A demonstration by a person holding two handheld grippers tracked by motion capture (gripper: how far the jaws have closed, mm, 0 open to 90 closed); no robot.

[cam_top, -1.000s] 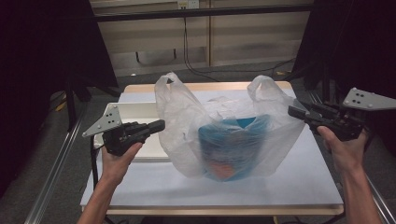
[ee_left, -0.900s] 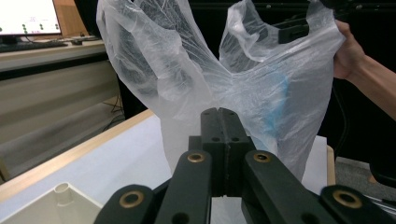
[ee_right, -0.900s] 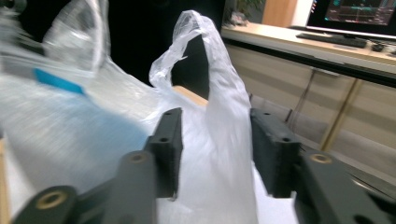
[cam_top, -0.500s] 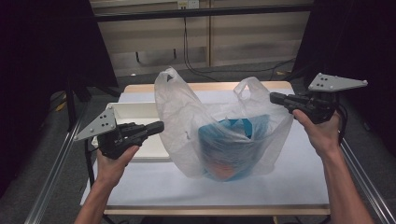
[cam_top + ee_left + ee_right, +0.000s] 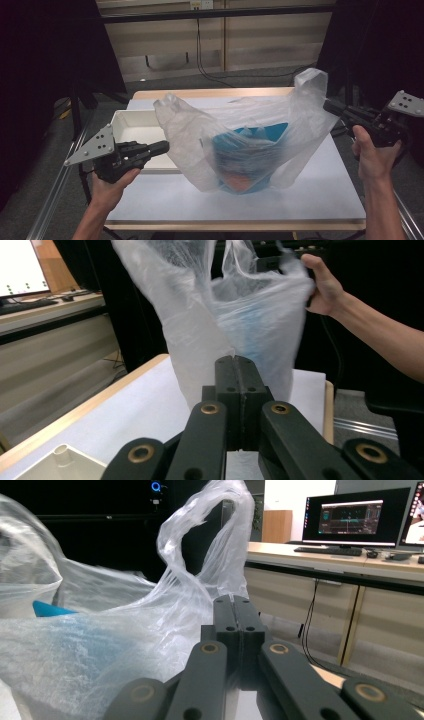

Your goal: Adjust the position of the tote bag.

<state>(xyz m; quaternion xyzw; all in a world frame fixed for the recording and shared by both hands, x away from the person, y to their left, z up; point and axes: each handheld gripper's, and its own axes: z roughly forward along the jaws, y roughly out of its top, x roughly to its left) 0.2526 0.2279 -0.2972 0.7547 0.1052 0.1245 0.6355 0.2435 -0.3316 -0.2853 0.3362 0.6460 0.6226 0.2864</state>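
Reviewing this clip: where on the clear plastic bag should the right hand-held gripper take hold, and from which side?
Probably the handle loop on the bag's right side. It stands up free above the blue thing inside, so thin film can slip between the jaws. Come in level from the right, where the right hand-held gripper already sits beside it with jaws shut.

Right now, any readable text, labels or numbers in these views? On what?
None can be read.
Monitor on the desk behind: its screen shows graphics and text too small to read.
Plastic bag, blue item inside, white tray: no print visible.
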